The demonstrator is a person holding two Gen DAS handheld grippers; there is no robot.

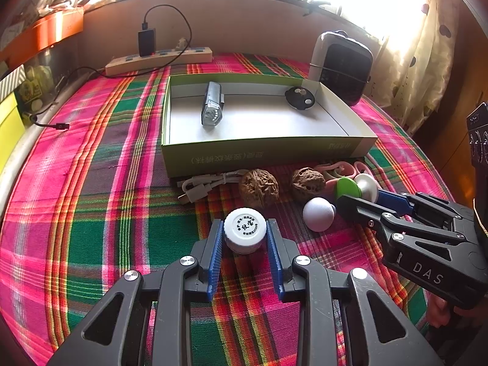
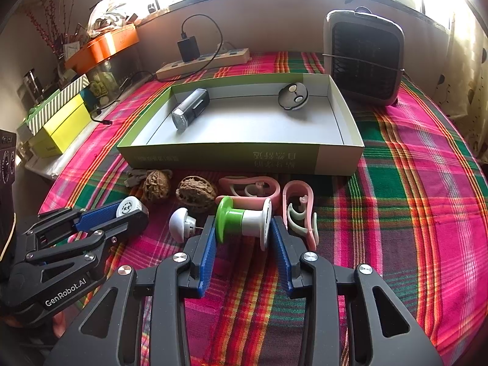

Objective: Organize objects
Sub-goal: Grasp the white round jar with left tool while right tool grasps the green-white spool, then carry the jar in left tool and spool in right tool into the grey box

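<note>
My left gripper (image 1: 245,224) is shut on a small white bottle (image 1: 245,238) with a printed cap, standing on the plaid cloth. My right gripper (image 2: 243,221) is shut on a green and white spool (image 2: 241,224) lying on its side, pads against its two flanges. The open green box (image 1: 262,152) beyond holds a bike light (image 1: 212,106) and a black round fob (image 1: 300,97). Between the box and the grippers lie two walnuts (image 1: 258,187) (image 1: 308,183), a white mushroom-shaped knob (image 1: 318,213), a grey cable (image 1: 201,186) and two pink clips (image 2: 248,186) (image 2: 300,210).
A small fan heater (image 2: 366,58) stands behind the box at the right. A power strip (image 2: 204,62) with a black charger lies along the back wall. Yellow and striped boxes (image 2: 58,116) sit off the table's left edge. A curtain (image 1: 427,61) hangs at the right.
</note>
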